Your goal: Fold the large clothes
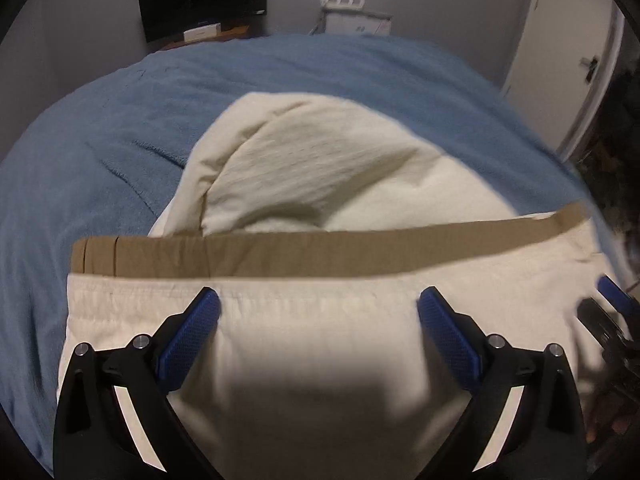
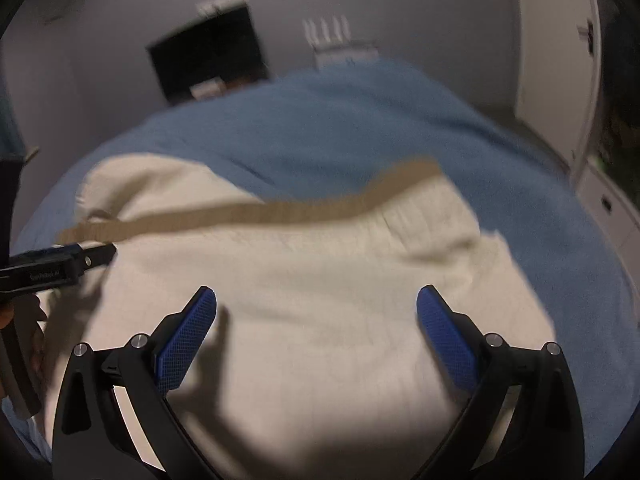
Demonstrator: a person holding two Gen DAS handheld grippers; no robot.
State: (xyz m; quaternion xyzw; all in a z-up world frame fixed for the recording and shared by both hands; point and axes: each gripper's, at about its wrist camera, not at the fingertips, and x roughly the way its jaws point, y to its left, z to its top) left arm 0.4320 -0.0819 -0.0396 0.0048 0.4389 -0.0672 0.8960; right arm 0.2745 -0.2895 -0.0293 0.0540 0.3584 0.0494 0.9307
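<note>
Nearest in the left wrist view, the left gripper (image 1: pixel 319 304) hangs over the cream garment (image 1: pixel 320 360), its blue fingers (image 1: pixel 192 336) spread wide with nothing between them. The right gripper (image 2: pixel 316 304) stands the same way in its own view, released, blue pads (image 2: pixel 448 340) well apart above the cloth (image 2: pixel 320 320). At the right edge of the left view, part of the right gripper shows just beside the garment; at the left edge of the right view, the left gripper's black body lies near the cloth's left side, with a hand (image 2: pixel 24 320) partly seen behind it.

The garment lies spread on the blue blanket (image 1: pixel 100 160), near the bed's near edge. A tan band (image 1: pixel 320 248) runs across it from left to right, just beyond the fingertips. Past the band, a folded cream part (image 1: pixel 304 160) rises in a rounded hump toward the middle of the bed.

Farther off, the blanket (image 2: pixel 360 128) reaches the far edge. Beyond it, against the grey wall, stand a dark screen (image 1: pixel 200 0) at left and a white router (image 1: pixel 344 0) with upright aerials. A white door (image 1: pixel 572 60) is at far right. The right view is blurred.
</note>
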